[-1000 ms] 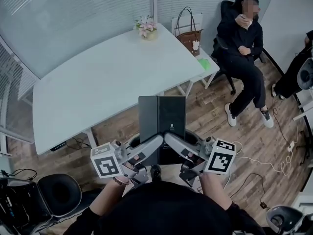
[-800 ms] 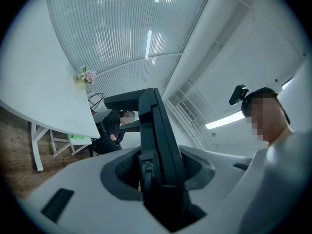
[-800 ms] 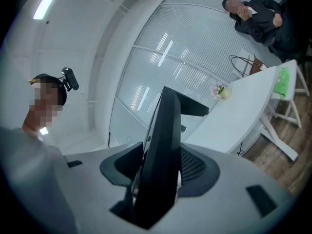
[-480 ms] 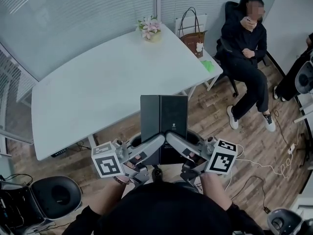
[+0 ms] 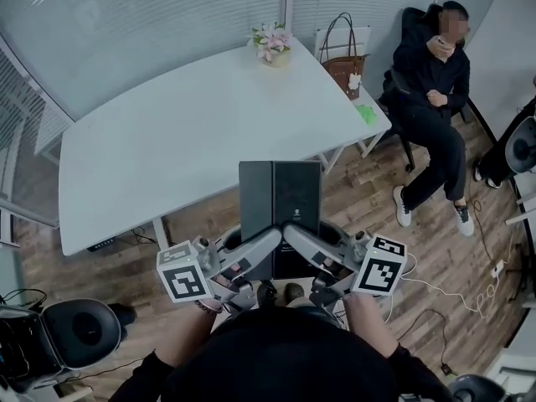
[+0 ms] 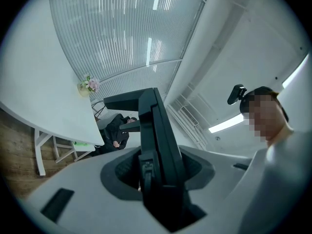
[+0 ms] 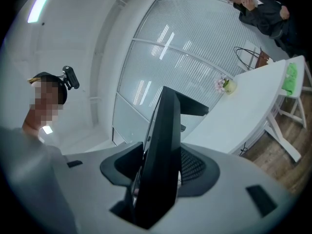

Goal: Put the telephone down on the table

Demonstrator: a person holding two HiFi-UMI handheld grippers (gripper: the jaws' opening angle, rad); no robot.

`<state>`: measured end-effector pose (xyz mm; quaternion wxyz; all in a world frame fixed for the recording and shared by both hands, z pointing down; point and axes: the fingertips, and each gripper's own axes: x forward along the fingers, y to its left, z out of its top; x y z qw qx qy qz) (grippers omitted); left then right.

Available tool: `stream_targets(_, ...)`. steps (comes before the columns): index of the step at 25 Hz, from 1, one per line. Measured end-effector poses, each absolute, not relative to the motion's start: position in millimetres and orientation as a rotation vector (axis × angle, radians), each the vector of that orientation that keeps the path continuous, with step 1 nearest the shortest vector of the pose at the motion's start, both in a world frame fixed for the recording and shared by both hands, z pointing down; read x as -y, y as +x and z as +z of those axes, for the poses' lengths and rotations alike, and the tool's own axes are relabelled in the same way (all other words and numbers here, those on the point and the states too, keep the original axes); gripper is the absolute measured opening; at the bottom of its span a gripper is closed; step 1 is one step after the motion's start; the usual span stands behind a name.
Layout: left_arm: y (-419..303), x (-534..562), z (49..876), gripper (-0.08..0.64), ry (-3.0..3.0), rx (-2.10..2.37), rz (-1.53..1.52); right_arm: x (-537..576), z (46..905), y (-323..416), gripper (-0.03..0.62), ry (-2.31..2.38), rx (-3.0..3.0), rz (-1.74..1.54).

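Observation:
The telephone (image 5: 279, 203) is a flat black rectangular unit with a seam down its middle and a small white mark. It hangs in the air over the wooden floor, short of the white table (image 5: 167, 141). My left gripper (image 5: 263, 246) is shut on its near left edge and my right gripper (image 5: 295, 239) on its near right edge. In the left gripper view the black unit (image 6: 157, 140) stands edge-on between the jaws of the left gripper (image 6: 155, 182). The right gripper view shows the same unit (image 7: 164, 145) wedged in the right gripper (image 7: 155, 189).
A pot of flowers (image 5: 273, 43) stands at the table's far corner. Beyond it are a brown handbag (image 5: 345, 57) and a seated person (image 5: 431, 82). A small white side table carries something green (image 5: 366, 113). A black chair (image 5: 79, 329) sits at lower left, and cables (image 5: 452, 287) lie on the floor.
In the head view the table, flowers and seated person have slid to the right and slightly down. Both grippers keep the same hold on the black unit.

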<state>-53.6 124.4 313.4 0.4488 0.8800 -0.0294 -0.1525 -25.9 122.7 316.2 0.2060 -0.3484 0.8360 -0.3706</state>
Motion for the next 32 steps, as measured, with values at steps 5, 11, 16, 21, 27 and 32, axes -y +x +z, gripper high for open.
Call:
stream_targets(5, -56, -123, 309, 0.192, 2.179, 0.084, -0.381, -121, 311, -28, 0.201, -0.962, -2.329, -1.034)
stream_targets(11, -57, -124, 307, 0.192, 2.2, 0.074, -0.366, -122, 310, -29, 0.201, -0.962, -2.318, -1.02)
stream_targets(16, -56, -123, 308, 0.192, 2.199, 0.052, -0.358, -122, 310, -29, 0.199, -0.985, -2.305, -1.025)
stream_targets(21, -56, -124, 308, 0.192, 2.207, 0.037, -0.363, -122, 310, -28, 0.199, -0.995, -2.308, -1.013)
stream_targets(27, -57, -125, 308, 0.192, 2.232, 0.05, -0.361, -123, 311, -29, 0.198, -0.972, -2.316, -1.01)
stream_targets(32, -53, -107, 303, 0.192, 2.241, 0.089, -0.374, -103, 306, -25, 0.198, -0.927, -2.333, -1.019)
